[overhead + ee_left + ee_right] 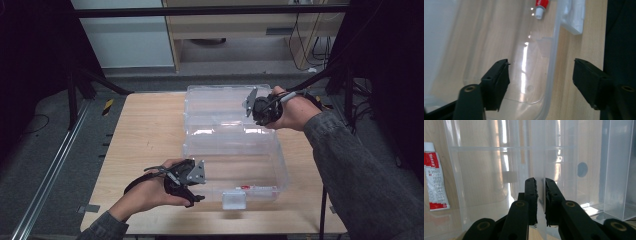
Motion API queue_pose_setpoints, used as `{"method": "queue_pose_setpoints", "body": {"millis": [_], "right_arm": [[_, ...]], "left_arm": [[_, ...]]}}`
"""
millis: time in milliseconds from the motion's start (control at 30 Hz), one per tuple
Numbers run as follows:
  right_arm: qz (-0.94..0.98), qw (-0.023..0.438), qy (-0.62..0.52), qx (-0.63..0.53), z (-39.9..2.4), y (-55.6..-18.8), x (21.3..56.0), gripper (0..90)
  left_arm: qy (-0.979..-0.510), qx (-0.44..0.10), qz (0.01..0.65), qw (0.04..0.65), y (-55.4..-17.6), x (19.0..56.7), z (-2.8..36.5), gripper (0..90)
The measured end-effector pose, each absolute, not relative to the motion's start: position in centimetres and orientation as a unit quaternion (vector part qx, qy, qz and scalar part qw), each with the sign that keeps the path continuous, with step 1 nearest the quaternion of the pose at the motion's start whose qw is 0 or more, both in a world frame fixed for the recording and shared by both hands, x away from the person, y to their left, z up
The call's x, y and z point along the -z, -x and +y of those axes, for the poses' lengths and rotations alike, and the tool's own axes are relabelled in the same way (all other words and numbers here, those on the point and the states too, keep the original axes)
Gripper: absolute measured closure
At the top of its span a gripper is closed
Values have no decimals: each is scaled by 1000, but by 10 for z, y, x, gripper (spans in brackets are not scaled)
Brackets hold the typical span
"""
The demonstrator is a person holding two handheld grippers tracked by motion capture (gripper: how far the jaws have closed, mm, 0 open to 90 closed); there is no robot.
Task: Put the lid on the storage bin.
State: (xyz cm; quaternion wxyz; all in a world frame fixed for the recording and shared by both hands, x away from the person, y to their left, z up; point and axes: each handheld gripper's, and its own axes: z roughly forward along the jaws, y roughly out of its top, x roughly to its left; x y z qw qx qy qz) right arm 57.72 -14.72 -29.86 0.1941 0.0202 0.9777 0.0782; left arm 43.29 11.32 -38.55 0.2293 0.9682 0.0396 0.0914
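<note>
A clear plastic storage box (235,160) sits open on the light wooden table (145,135), its lid (220,107) raised. The right gripper (540,195) pinches the lid's edge. The left gripper (541,82) straddles the box's front wall, jaws spread wide. A red-and-white tube (434,182) lies inside.

Clear plastic storage box (235,165) on wooden table, open, lid (220,107) raised at far side, white latch (234,199) on near wall. 1 red-and-white tube (434,182) lies flat inside near front wall.
</note>
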Motion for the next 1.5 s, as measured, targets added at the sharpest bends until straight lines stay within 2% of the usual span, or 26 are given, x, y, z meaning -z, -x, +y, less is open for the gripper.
{"method": "queue_pose_setpoints", "body": {"millis": [200, 367, 400, 500, 1200, 1500], "right_arm": [[977, 194, -21, -81, -147, -577, 299, 818], [978, 191, -22, -82, -147, -579, 299, 819], [978, 190, -22, -83, -147, -579, 299, 819], [978, 190, -22, -83, -147, -579, 299, 820], [977, 197, -27, -71, -141, -590, 297, 845], [979, 182, -21, -85, -142, -575, 288, 873]], "left_arm": [[-975, -78, 35, 204, -434, 401, 108, 448], [-976, -60, 41, 205, -438, 410, 106, 625], [-976, -54, 45, 207, -438, 412, 106, 689], [-975, -55, 50, 208, -438, 413, 105, 802], [-960, -68, 90, 257, -450, 419, 108, 807], [-960, -68, 93, 257, -450, 419, 108, 807]]}}
